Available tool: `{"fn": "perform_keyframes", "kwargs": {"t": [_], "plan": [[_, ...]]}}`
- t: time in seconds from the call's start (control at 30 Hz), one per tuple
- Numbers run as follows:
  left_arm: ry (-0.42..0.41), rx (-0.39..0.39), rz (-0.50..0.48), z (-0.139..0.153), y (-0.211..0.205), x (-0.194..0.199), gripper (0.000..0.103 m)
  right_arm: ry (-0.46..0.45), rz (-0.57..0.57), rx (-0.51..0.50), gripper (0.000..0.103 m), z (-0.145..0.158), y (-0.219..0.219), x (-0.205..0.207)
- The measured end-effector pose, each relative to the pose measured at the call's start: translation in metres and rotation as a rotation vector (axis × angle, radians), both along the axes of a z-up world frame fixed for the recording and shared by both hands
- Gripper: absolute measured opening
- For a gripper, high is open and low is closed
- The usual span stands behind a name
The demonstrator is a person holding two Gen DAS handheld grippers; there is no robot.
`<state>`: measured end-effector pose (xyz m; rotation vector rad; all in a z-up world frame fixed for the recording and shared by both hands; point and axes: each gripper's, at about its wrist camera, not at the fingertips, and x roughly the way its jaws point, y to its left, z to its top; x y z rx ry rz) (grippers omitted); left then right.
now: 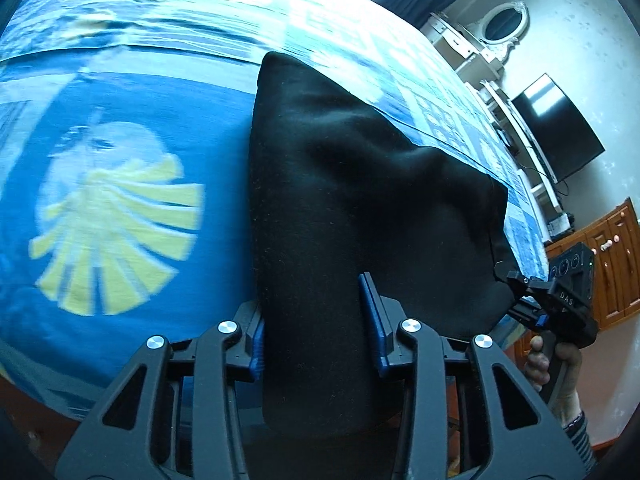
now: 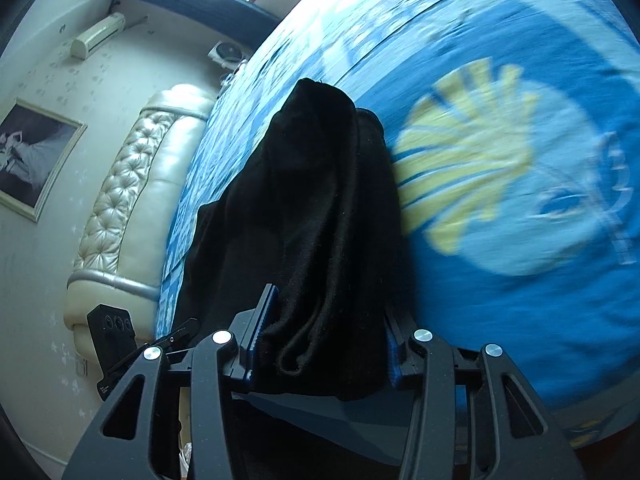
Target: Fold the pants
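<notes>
The black pants (image 1: 344, 200) hang stretched between both grippers above the blue bed cover (image 1: 120, 272). My left gripper (image 1: 316, 320) is shut on one edge of the pants, the cloth bunched between its blue pads. My right gripper (image 2: 324, 332) is shut on the other edge of the pants (image 2: 304, 216), with folds of cloth spilling out between its fingers. In the left wrist view the right gripper (image 1: 520, 284) shows at the right, holding the pants' corner. In the right wrist view the left gripper's body (image 2: 116, 336) shows at the lower left.
The bed cover bears a yellow and pale blue round motif (image 2: 492, 168). A cream tufted headboard (image 2: 132, 200) stands at one end. A TV (image 1: 560, 128), white shelves and wooden cabinets (image 1: 608, 264) line the far wall. A framed picture (image 2: 36, 156) hangs on the wall.
</notes>
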<state>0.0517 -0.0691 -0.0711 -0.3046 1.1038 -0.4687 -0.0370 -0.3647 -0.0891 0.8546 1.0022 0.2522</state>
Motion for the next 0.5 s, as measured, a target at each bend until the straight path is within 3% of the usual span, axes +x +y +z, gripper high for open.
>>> {"fn": "perform_keyframes", "kwargs": {"t": [0.3,0.5], "plan": [[-0.008,0.045,0.073,0.006,0.057,-0.004,0.039,0.005,0.090,0.013,0.046,-0.004,0.051,0.020],[0.002,0.027,0.088,0.000,0.070,-0.004,0.039,0.010,0.097,0.015,0.046,-0.012,0.055,0.017]]}}
